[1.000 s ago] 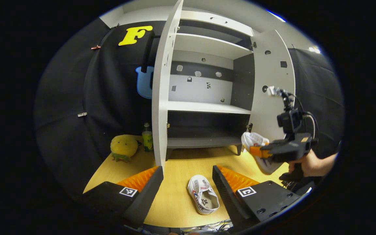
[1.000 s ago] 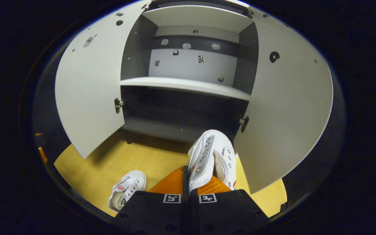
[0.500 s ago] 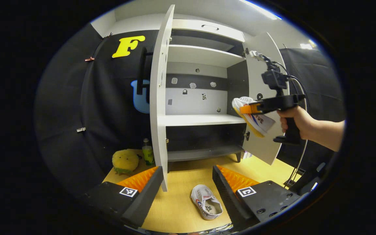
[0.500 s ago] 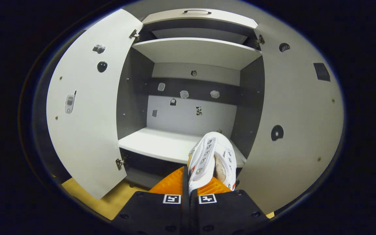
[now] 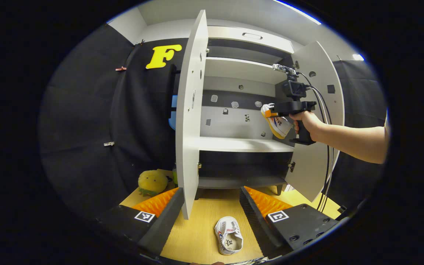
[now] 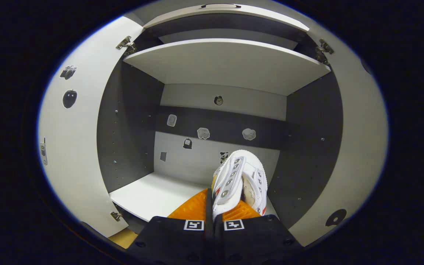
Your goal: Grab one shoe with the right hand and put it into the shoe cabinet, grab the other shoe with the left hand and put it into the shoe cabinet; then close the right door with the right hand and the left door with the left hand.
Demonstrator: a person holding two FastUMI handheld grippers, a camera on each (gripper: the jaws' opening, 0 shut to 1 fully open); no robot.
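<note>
Since the earlier frames, the right tool (image 6: 214,206) has been carried up from near the wooden floor (image 5: 197,235) and forward into the open shoe cabinet (image 5: 241,145), so that the middle shelf (image 6: 149,195) is now seen close below it in the right gripper view. The white shoe (image 6: 239,180) is clamped between both fingers of the right tool, gripped by its upper at the heel end, with the toe pointing toward the cabinet's back panel. In the left gripper view the same shoe (image 5: 278,123) is seen held above the right end of the middle shelf, tilted, apart from the shelf surface, with the right tool (image 5: 271,112) gripped by a hand (image 5: 306,123) whose forearm reaches in from the right.

The left tool (image 5: 212,206) is held with its fingers wide apart and nothing between them. The second shoe (image 5: 228,235) lies on the floor in front of the cabinet, seen between the left tool's fingers but apart from them, its opening facing up.

Both doors stand open: the left door (image 5: 190,121) is seen nearly edge-on, and the right door (image 5: 318,147) is swung outward behind the forearm. A yellow plush toy (image 5: 152,182) rests on the floor to the left of the left door, near the black cloth wall.
</note>
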